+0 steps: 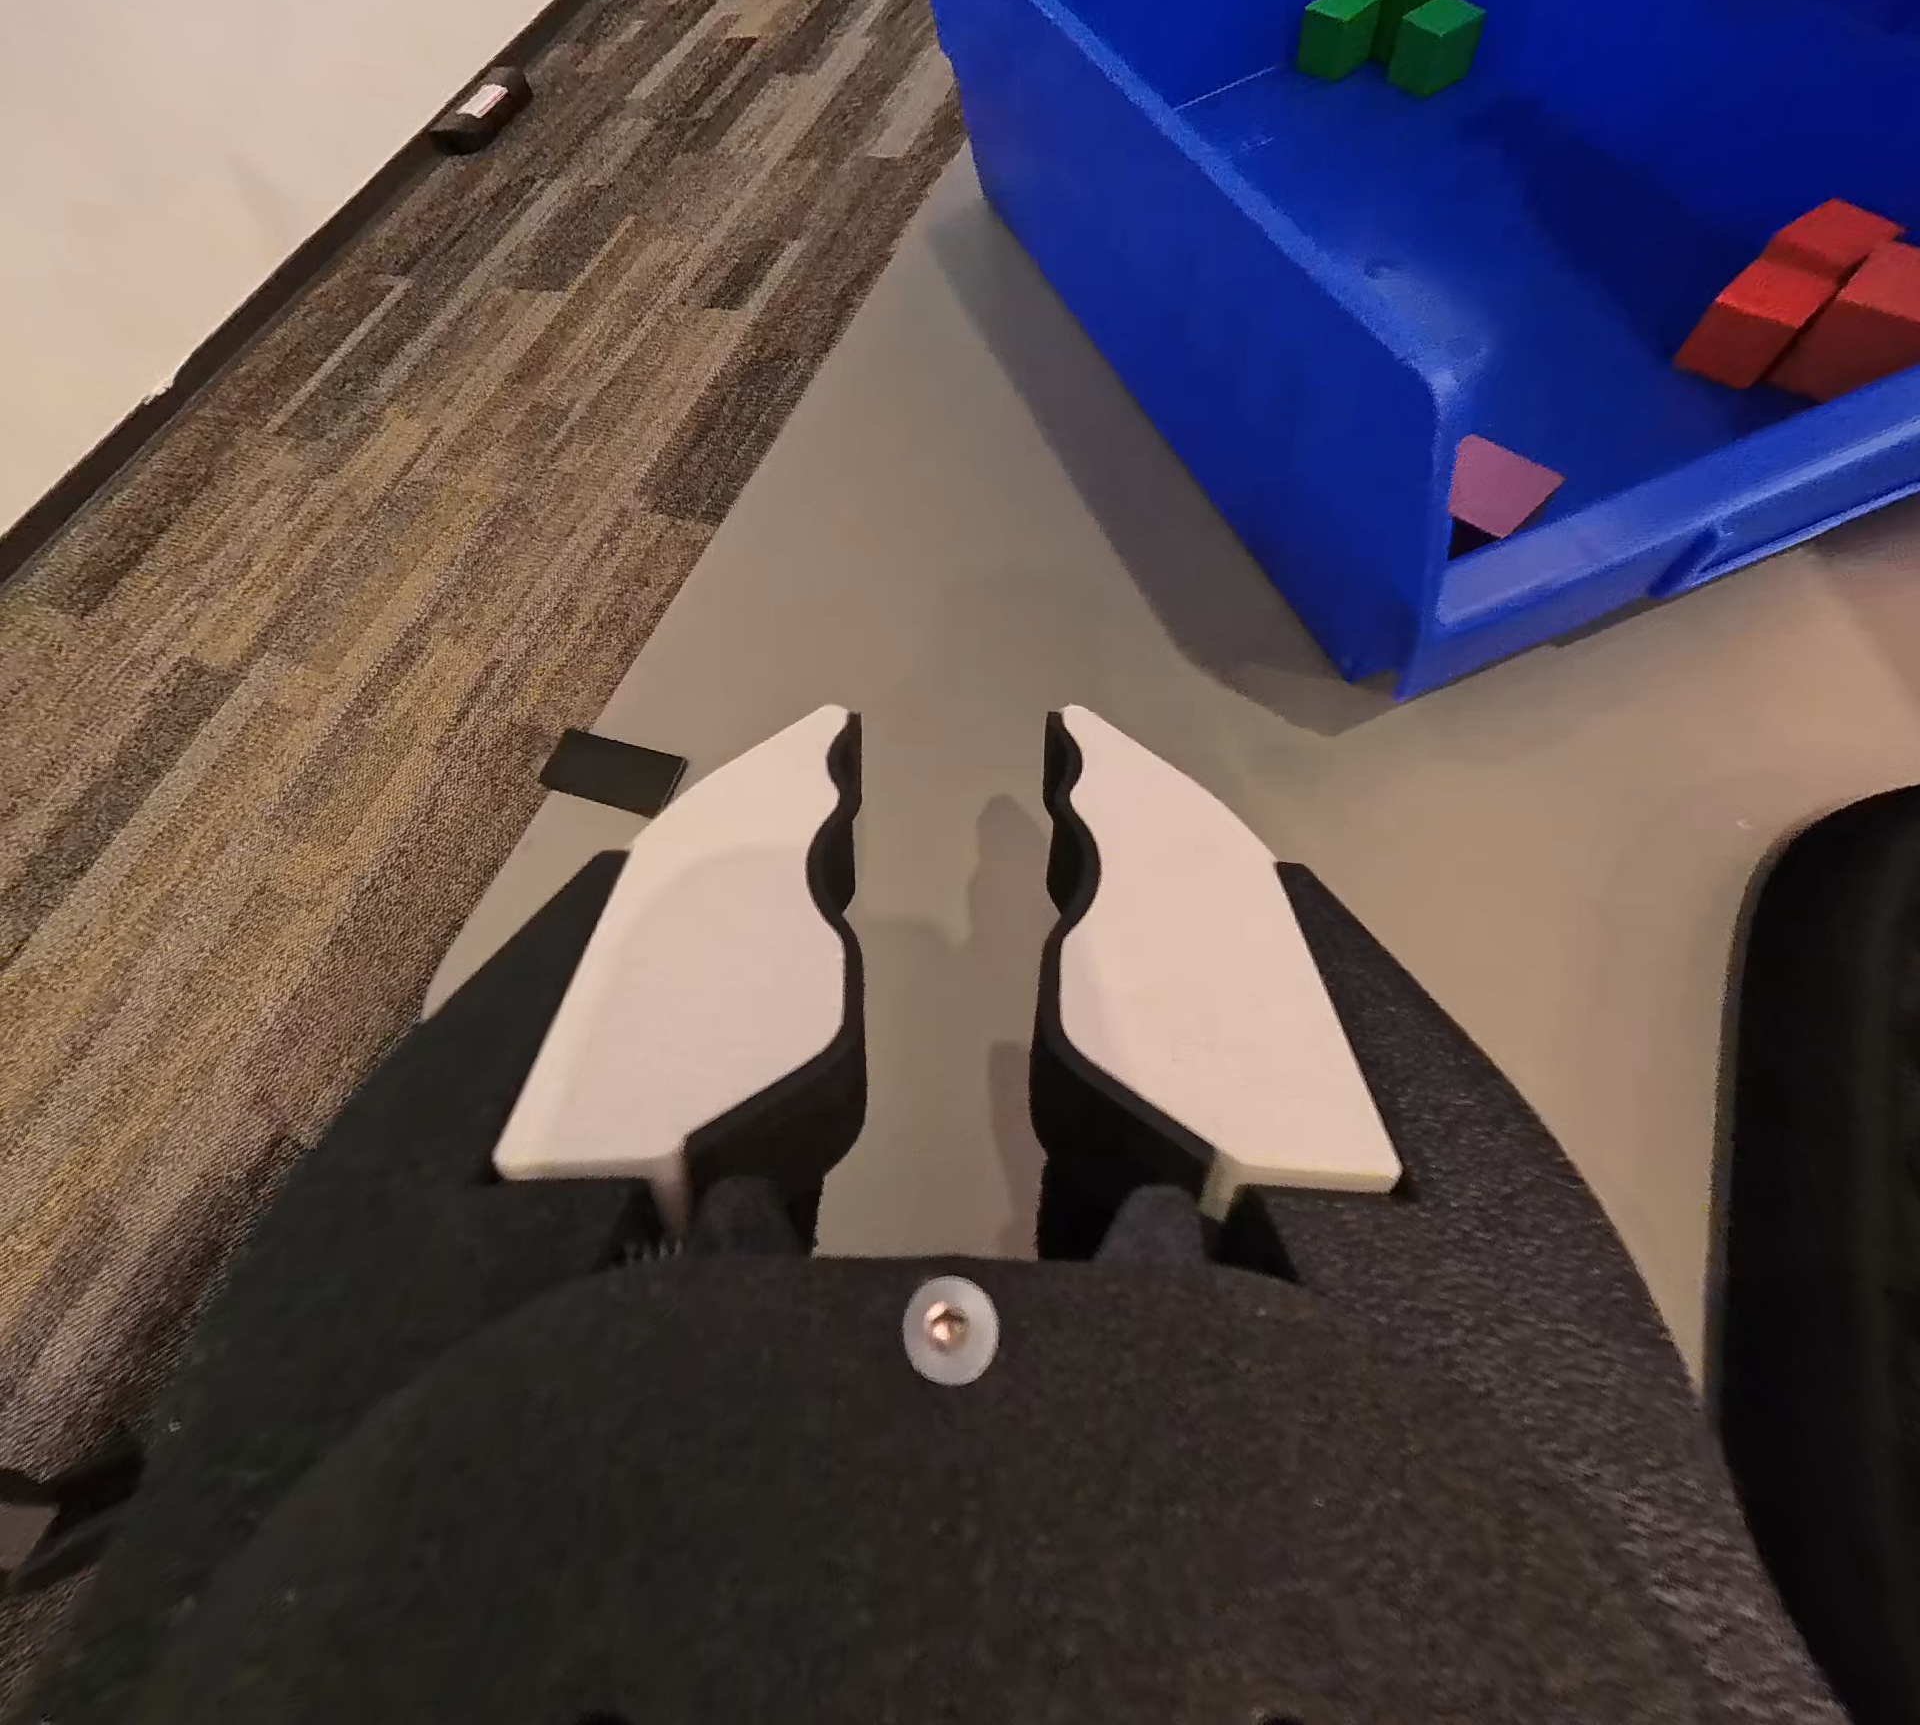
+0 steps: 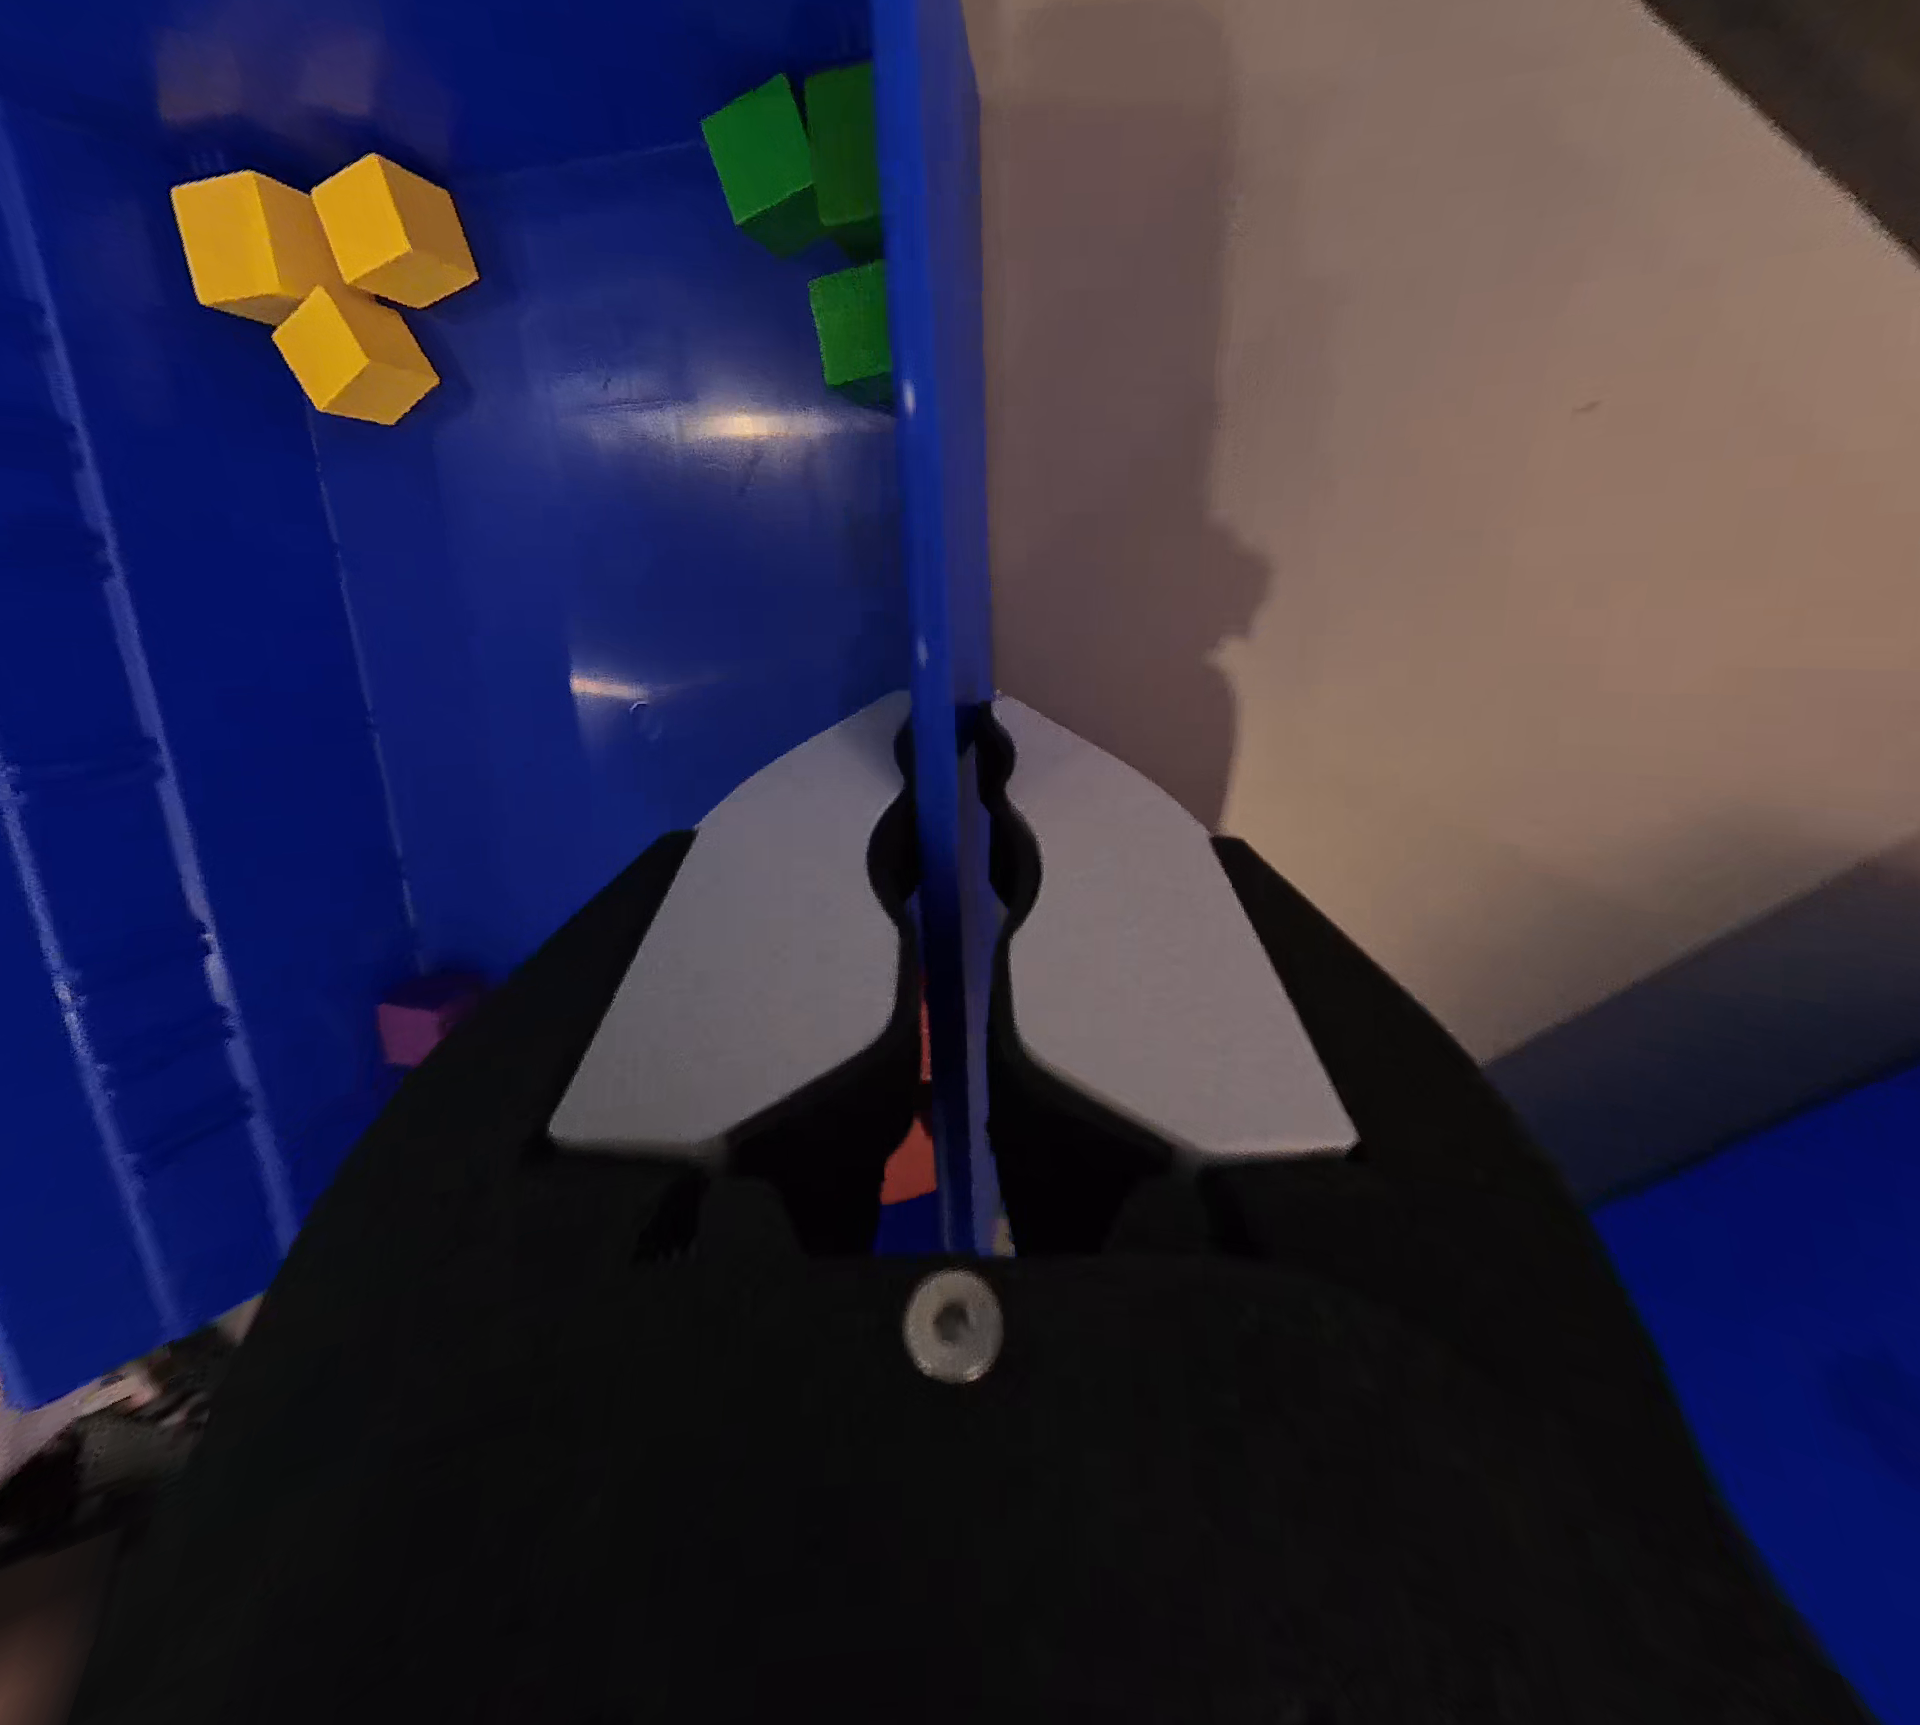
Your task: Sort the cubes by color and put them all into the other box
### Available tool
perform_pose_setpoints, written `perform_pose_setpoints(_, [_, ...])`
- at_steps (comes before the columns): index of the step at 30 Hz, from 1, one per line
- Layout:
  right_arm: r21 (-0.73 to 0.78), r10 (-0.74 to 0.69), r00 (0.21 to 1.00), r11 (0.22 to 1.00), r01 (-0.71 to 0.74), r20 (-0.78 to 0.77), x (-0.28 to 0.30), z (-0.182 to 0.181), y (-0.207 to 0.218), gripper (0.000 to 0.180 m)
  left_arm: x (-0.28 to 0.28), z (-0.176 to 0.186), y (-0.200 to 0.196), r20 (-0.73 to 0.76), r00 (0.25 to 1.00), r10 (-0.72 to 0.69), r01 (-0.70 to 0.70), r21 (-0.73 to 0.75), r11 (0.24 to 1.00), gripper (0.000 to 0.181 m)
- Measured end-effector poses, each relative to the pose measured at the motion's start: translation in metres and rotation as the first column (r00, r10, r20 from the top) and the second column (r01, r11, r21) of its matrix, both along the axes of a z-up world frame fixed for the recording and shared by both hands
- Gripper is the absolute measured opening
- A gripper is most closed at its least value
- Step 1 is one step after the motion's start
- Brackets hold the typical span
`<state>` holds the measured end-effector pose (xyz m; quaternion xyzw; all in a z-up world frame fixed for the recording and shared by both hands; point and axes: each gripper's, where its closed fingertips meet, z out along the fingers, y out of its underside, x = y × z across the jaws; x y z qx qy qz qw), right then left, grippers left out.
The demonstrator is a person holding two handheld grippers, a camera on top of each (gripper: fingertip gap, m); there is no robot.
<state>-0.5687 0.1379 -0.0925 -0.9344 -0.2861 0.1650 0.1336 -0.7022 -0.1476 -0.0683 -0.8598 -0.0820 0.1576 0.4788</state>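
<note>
**Right fingers clamped on the bin wall, cubes grouped inside**

Low in the left wrist view, my left gripper (image 1: 951, 740) hangs over the grey surface (image 1: 935, 449), fingers spread and empty. My right gripper (image 2: 948, 719) pinches the thin side wall of the blue plastic box (image 2: 940, 532) between its fingers. Beyond, I see a purple cube (image 2: 421, 1015) at lower left, three green wooden cubes (image 2: 769, 163) against the wall and three yellow wooden cubes (image 2: 322, 288) at upper left. Red cubes (image 1: 1813, 304) sit at the right edge of the left view. I judge I should keep the clamp firm and move slowly so the groups stay apart. I can read no writing.
</note>
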Motion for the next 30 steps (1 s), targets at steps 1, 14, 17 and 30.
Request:
perform_pose_setpoints(1, [0.033,0.014,1.000,0.999,-0.014,0.000,0.000,0.002,0.001,0.007,0.003,0.001,0.001,0.006,1.000,-0.007,0.007,0.005,1.000,0.034])
perform_pose_setpoints(14, [0.748,0.032,0.999,0.663,-0.025,0.005,0.056,0.133,0.004,0.028,0.061,0.019,0.038,0.207,0.970,-0.130,0.096,0.166,0.981,0.061])
perform_pose_setpoints(17, [0.777,0.003,1.000,0.629,-0.003,0.002,0.086,0.145,-0.005,0.031,0.062,0.018,0.054,0.199,0.974,-0.106,0.073,0.170,0.983,0.060])
perform_pose_setpoints(30, [0.773,-0.144,0.989,0.623,0.118,-0.035,0.224,0.157,-0.030,0.035,0.053,-0.014,0.101,0.110,0.989,-0.103,0.103,0.009,0.995,0.046])
